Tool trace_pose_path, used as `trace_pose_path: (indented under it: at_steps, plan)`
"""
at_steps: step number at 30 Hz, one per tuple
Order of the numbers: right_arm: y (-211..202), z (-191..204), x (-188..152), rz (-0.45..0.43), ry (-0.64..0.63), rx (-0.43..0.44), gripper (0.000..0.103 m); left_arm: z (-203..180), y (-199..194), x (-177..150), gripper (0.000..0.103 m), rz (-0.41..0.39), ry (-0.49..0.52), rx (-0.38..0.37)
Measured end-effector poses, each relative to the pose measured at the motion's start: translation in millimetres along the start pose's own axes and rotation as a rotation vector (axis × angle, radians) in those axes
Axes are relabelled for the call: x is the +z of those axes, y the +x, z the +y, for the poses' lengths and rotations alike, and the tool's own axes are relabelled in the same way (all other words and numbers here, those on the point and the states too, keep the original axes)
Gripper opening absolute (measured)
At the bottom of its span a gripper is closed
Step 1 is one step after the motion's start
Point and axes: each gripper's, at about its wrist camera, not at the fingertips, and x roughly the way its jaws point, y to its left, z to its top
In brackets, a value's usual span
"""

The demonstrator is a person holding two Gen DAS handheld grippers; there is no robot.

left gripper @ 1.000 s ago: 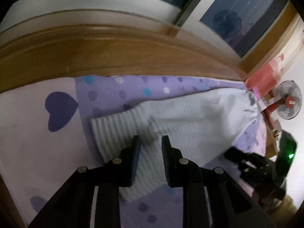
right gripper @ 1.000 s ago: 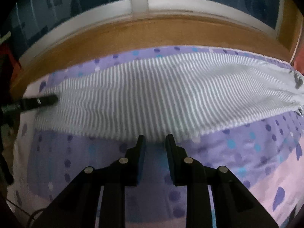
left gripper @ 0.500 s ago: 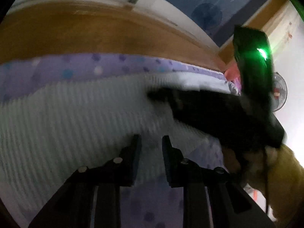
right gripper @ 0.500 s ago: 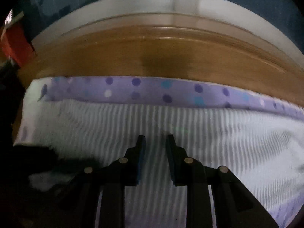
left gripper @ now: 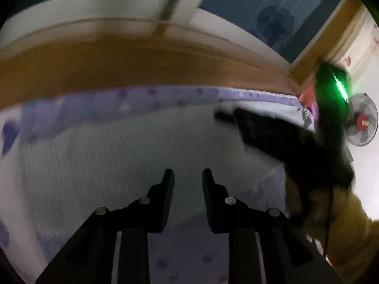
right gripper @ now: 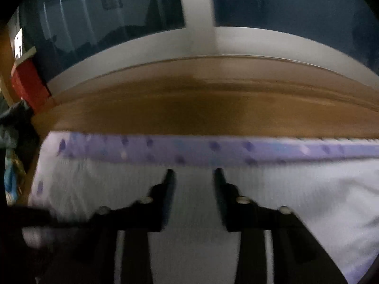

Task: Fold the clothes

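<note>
A white, finely striped garment lies spread flat on a purple dotted bed sheet. My left gripper hovers over its near part. Its jaws stand a narrow gap apart and are opening slightly, with no cloth between them. The black body of my right tool, showing a green light, reaches over the garment from the right. In the right wrist view my right gripper is above the garment near its far edge. Its jaws are opening and nothing is pinched between them. Both views are blurred.
A brown wooden ledge runs along the far side of the bed under a dark window. A standing fan is at the right and a red box at the far left. A person's yellowish sleeve holds the right tool.
Both grippers have moved across and over the garment toward its far side. The right jaws have spread wider. The right tool now crosses the left wrist view.
</note>
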Motion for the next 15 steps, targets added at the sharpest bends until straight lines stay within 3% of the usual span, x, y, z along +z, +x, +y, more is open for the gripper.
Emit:
trace_pose_path:
  at_steps: [4,10,15]
  plan:
    - [-13,-14,-36,0.053,-0.007,-0.04,0.046,3,38,14,0.026,0.033,0.008,0.072]
    - [-40,-25,-85,0.039,0.02,-0.068,0.05,9,38,12,0.026,0.009,0.03,0.057]
    - [-55,-21,-95,0.038,0.061,-0.094,0.052,18,25,5,0.026,-0.026,0.003,-0.012]
